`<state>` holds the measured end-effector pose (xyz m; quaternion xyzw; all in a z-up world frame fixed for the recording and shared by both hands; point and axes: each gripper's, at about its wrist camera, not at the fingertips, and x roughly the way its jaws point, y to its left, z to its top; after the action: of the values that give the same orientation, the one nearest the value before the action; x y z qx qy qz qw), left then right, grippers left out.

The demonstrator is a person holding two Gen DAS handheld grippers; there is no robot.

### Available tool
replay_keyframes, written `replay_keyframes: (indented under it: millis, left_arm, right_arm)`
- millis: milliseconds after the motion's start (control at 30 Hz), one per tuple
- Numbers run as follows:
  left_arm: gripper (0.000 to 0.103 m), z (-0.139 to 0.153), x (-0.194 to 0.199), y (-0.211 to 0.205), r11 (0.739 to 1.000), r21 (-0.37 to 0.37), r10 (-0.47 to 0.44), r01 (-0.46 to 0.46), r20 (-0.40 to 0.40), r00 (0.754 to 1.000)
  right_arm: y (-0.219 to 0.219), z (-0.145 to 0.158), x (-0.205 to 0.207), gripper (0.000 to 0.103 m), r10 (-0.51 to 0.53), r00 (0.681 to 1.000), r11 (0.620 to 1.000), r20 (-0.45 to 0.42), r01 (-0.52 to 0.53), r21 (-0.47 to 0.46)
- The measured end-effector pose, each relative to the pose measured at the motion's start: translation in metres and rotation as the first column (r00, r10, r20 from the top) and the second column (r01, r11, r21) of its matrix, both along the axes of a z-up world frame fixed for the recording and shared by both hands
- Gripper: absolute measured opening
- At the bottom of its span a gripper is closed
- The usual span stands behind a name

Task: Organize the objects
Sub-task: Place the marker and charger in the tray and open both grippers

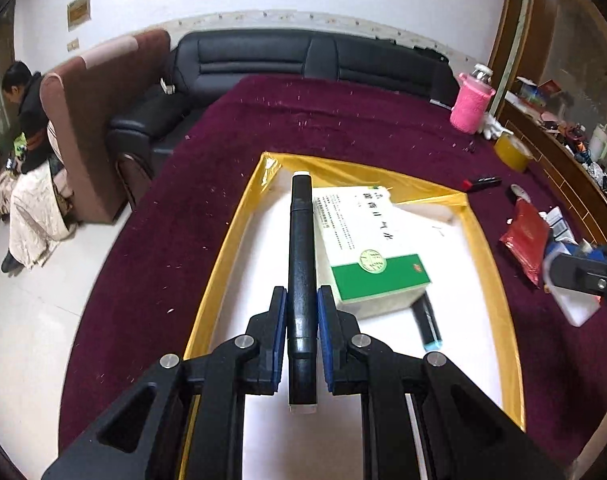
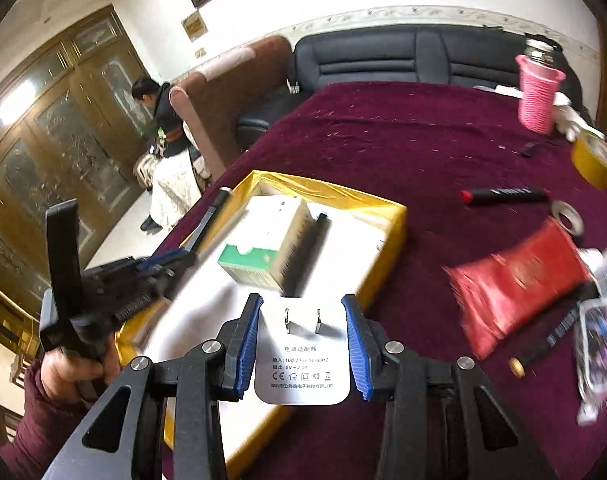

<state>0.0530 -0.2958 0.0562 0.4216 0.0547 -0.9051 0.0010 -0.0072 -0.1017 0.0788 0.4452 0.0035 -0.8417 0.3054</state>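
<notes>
Left gripper [image 1: 301, 312]: clamping tight on a black marker [image 1: 301, 248], jaws nearly together, and carrying it lengthways above the tray's white floor.
Right gripper [image 2: 301, 340]: gripping a white power adapter [image 2: 301, 364] by its flat sides, jaws part-open around it, prongs pointing away; it is hanging over the tray's near edge.
Tray [image 1: 231, 236]: yellow-rimmed, sitting on the maroon cloth [image 1: 343, 120]; already holding a green-and-white box [image 1: 367, 248] and a second dark pen [image 1: 425, 322] beside it.
Step in hand (judged): bringing both items in to set down inside the tray.
Doing it well: lowering the marker onto the bare strip left of the box, parallel to the rim, so it is not rolling; letting go only once it is resting.
Adapter: clearing the rim first, then laying it flat on open floor nearer the camera.
Risk: the two grippers are working close together; staggering the releases.
Still outside: red pouch [image 2: 515, 284], red-capped pen [image 2: 503, 194], tape roll [image 2: 593, 158].
</notes>
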Motion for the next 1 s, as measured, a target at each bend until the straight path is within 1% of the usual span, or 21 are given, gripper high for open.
replay_keyframes:
  millis: [100,233,333,433,600,633,667,733,767,833,900,1000]
  left_arm:
    - [0.014,-0.009,-0.014,-0.001,1.0,0.021,-0.003,0.002,0.035,0.999]
    - [0.014,-0.013,-0.023,0.0,0.999,0.037,-0.005,0.003,0.058,0.998]
    - [0.014,-0.017,-0.028,-0.003,0.999,0.052,0.002,-0.006,0.076,0.997]
    - [0.014,-0.02,-0.031,-0.007,0.996,0.083,0.008,-0.016,0.091,0.996]
    - [0.015,-0.021,-0.031,-0.011,0.993,0.115,0.012,-0.023,0.092,0.996]
    - [0.024,-0.021,-0.032,-0.011,0.992,0.12,0.017,-0.028,0.092,0.996]
    - [0.039,-0.02,-0.032,-0.012,0.992,0.122,0.021,-0.031,0.089,0.996]
    - [0.06,-0.02,-0.031,-0.012,0.992,0.12,0.032,-0.043,0.085,0.996]
    - [0.064,-0.019,-0.031,-0.011,0.991,0.132,0.022,-0.033,0.082,0.996]
    - [0.065,-0.019,-0.03,-0.008,0.992,0.12,0.021,-0.031,0.084,0.996]
    - [0.066,-0.02,-0.029,-0.005,0.995,0.093,0.029,-0.038,0.093,0.995]
    - [0.069,-0.022,-0.024,0.001,0.997,0.063,0.042,-0.048,0.104,0.994]
  right_arm:
    - [-0.026,-0.013,-0.024,0.043,-0.021,1.0,0.997,0.005,0.02,0.077]
    - [-0.043,-0.031,-0.054,0.043,-0.067,0.998,0.986,0.018,0.063,0.156]
    - [-0.044,-0.041,-0.069,0.043,-0.109,0.994,0.977,0.028,0.102,0.186]
    - [-0.047,-0.048,-0.078,0.043,-0.134,0.99,0.969,0.033,0.125,0.212]
    - [-0.049,-0.055,-0.086,0.043,-0.161,0.986,0.961,0.037,0.148,0.233]
    - [-0.048,-0.056,-0.088,0.043,-0.165,0.986,0.961,0.039,0.151,0.233]
    - [-0.048,-0.057,-0.09,0.043,-0.168,0.985,0.961,0.04,0.154,0.231]
    - [-0.045,-0.056,-0.092,0.045,-0.179,0.983,0.962,0.036,0.167,0.217]
    - [-0.044,-0.054,-0.092,0.045,-0.188,0.982,0.962,0.031,0.178,0.207]
    - [-0.037,-0.048,-0.089,0.05,-0.203,0.979,0.965,0.02,0.197,0.174]
    - [-0.029,-0.037,-0.082,0.061,-0.212,0.977,0.967,-0.015,0.212,0.143]
    - [-0.016,-0.026,-0.07,0.067,-0.222,0.973,0.966,-0.064,0.229,0.122]
